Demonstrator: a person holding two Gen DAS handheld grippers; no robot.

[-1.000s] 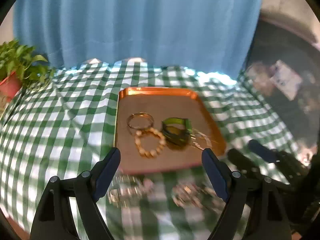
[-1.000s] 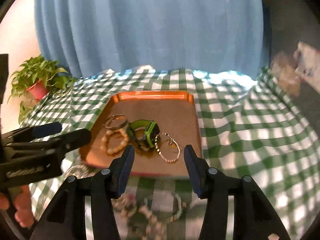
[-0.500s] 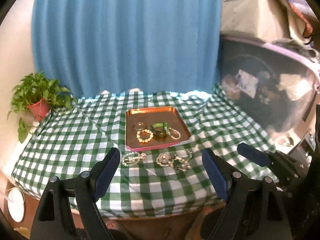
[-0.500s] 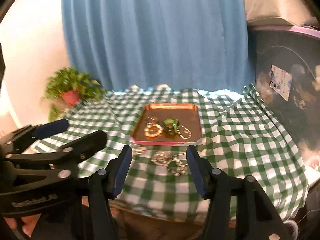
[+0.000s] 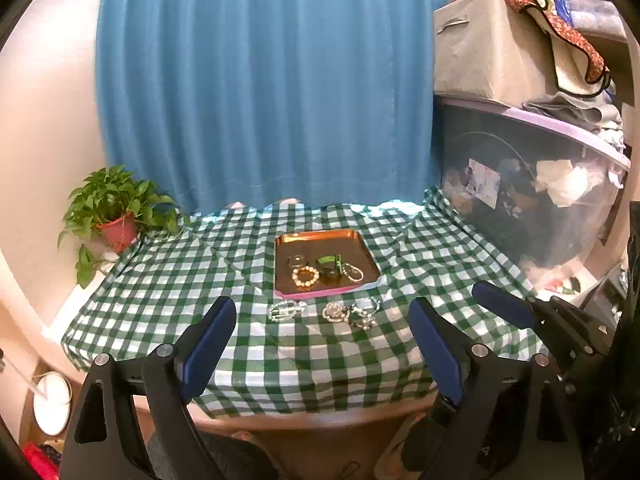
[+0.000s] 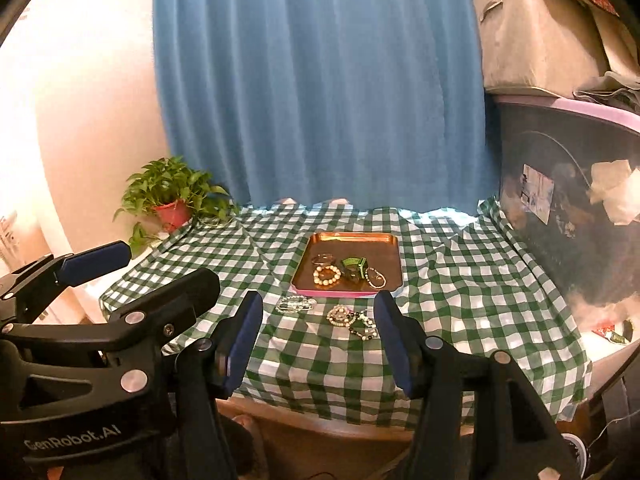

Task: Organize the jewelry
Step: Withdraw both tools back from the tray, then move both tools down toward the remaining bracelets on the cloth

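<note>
Copper tray, bracelets tangled, clasps indistinct

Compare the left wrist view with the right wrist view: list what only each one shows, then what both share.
Only the left wrist view: a white round object on the floor at lower left, and the right tongs at its right edge.

Only the right wrist view: the left tongs at its left edge.

Both: the copper tray of jewelry, three bracelets on the checked tablecloth, the potted plant.

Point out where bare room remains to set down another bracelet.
The far half of the tray is bare; its near half is crowded with bracelets. The checked cloth left and right of the tray is free. More loose pieces crowd the strip just before it.
</note>
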